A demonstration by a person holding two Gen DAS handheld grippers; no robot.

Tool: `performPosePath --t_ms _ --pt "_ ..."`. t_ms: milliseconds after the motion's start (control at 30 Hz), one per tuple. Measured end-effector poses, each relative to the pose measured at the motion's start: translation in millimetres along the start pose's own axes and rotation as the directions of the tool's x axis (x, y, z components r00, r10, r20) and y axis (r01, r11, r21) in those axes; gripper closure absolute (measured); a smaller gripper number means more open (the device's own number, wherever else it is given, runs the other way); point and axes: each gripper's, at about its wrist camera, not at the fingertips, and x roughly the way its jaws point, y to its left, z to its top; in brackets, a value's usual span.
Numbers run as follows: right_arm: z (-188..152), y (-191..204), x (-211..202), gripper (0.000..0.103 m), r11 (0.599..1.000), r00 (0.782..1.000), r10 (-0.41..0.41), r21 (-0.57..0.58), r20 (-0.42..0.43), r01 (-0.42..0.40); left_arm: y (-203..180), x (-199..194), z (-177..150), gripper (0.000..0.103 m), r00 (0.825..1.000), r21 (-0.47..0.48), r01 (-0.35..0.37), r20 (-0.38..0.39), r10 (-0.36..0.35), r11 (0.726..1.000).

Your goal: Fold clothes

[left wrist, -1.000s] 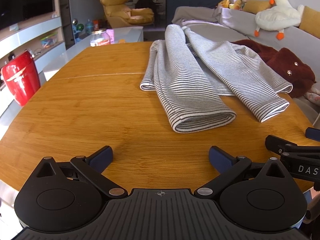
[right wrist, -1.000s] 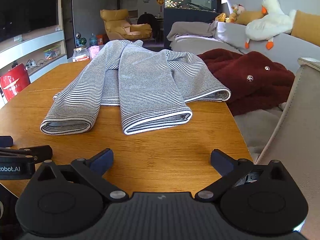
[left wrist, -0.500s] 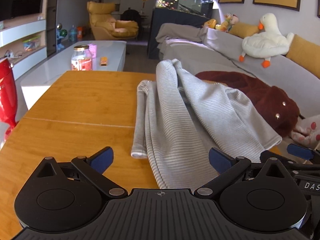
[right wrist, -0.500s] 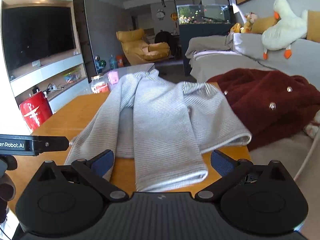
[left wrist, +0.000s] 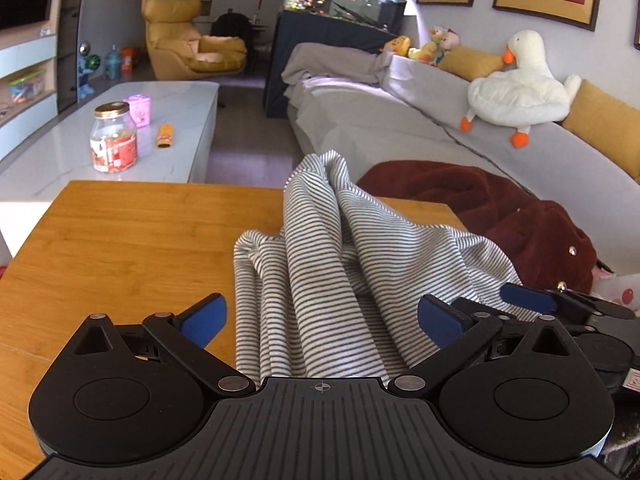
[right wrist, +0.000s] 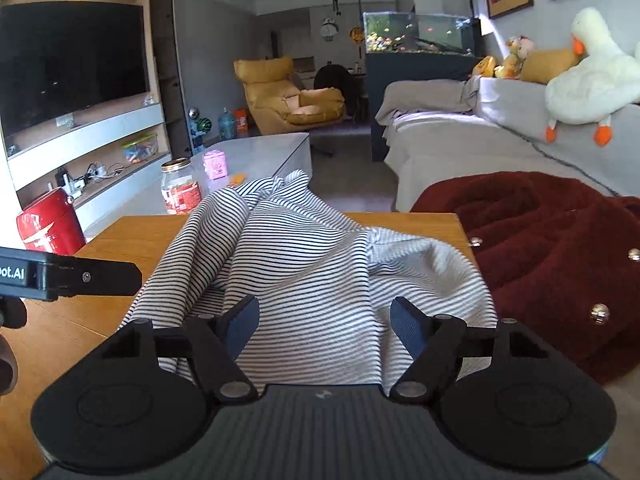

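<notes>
Left gripper [left wrist: 322, 314]: fingers spread wide, straddling the near end of the striped garment [left wrist: 340, 264], gripping nothing. Right gripper [right wrist: 324, 322]: fingers parted somewhat less, also around the near end of the cloth, not clamped. The garment lies lengthwise on the wooden counter [left wrist: 132, 240], partly folded, its far end bunched upward. A dark red coat [right wrist: 552, 248] lies just beside the counter's right edge. Recommended procedure: lower both grippers evenly, pinch all layers of the near hem, keep the two grasp points level, and avoid catching the coat.
</notes>
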Motion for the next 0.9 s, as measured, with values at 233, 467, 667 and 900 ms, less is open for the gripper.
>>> performPosePath --t_ms 233,467,667,900 --pt "0 35 57 0.035 0.989 0.982 0.108 -0.088 -0.157 -0.123 29 -8 -6 0.0 1.0 -0.006 -0.025 -0.004 0.025 1.0" --pt "-32 77 7 0.034 0.936 0.95 0.218 -0.228 -0.225 -0.269 40 -23 -13 0.0 0.999 0.009 0.036 -0.013 -0.036 0.999" --pt "-56 88 -39 0.034 0.906 0.906 0.318 -0.194 -0.28 -0.377 17 -30 -31 0.0 0.996 0.142 0.052 -0.08 -0.041 0.989" --pt "-76 81 -72 0.034 0.903 0.892 0.366 -0.131 -0.266 -0.41 -6 -50 -74 0.037 0.988 0.328 -0.018 -0.14 0.067 0.944"
